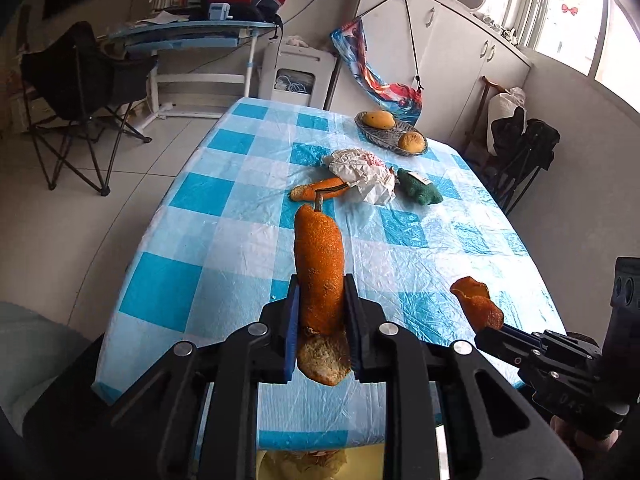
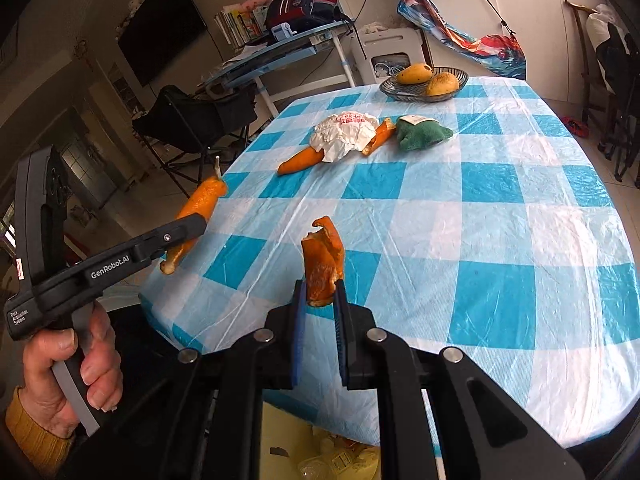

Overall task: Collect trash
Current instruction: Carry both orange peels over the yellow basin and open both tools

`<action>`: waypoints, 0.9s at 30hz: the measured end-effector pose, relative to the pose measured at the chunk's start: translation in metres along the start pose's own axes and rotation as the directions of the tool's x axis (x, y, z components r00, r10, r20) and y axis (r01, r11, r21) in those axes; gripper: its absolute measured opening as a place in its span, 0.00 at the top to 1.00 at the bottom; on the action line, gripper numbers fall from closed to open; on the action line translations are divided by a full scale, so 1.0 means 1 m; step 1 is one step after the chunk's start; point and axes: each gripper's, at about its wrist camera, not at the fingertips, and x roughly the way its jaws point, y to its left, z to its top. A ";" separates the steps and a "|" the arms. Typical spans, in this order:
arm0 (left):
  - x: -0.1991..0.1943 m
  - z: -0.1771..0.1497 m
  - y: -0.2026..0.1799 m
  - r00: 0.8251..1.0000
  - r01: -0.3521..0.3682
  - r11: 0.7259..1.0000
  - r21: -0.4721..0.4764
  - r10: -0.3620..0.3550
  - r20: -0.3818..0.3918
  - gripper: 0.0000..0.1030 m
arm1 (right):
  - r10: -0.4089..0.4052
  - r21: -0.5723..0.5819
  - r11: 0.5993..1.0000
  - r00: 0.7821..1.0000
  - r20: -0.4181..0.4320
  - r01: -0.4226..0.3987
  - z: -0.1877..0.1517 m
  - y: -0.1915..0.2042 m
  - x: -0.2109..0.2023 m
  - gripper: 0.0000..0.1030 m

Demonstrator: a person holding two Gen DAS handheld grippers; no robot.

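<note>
- Fingers of the left gripper (image 1: 320, 300) clamp a long orange peel (image 1: 320, 264); the right gripper (image 2: 320, 300) pinches a smaller peel (image 2: 323, 264), both above the table's (image 2: 500, 220) near edge.
- Risk: the shallow right pinch may let its peel fall short of the yellow trash bag (image 2: 332, 448) below.

Black claw (image 2: 320, 300), blue pads (image 2: 299, 320), silver screws, mustard sleeve (image 2: 36, 436)

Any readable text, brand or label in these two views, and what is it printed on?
"GenRobot.AI": on the arm of the left gripper, right wrist view.
"Data Acquisition System": small print on its handle.
Red print on the crumpled paper: too blurred to read.
Tag on the green cloth: unreadable.
</note>
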 end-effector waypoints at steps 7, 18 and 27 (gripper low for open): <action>-0.039 -0.022 -0.012 0.999 -0.016 0.999 0.039 0.015 0.029 0.81 | 0.022 -0.049 0.999 0.999 0.025 -0.021 -0.020 0.022 -0.028 0.86; -0.063 -0.046 -0.019 0.998 -0.041 0.997 0.063 0.039 0.039 0.81 | 0.044 -0.086 0.995 0.999 0.004 -0.043 -0.046 0.038 -0.043 0.86; -0.078 -0.055 -0.024 0.998 -0.038 0.996 0.075 0.035 0.046 0.81 | 0.051 -0.117 0.991 0.995 -0.083 -0.061 -0.085 0.051 -0.040 0.86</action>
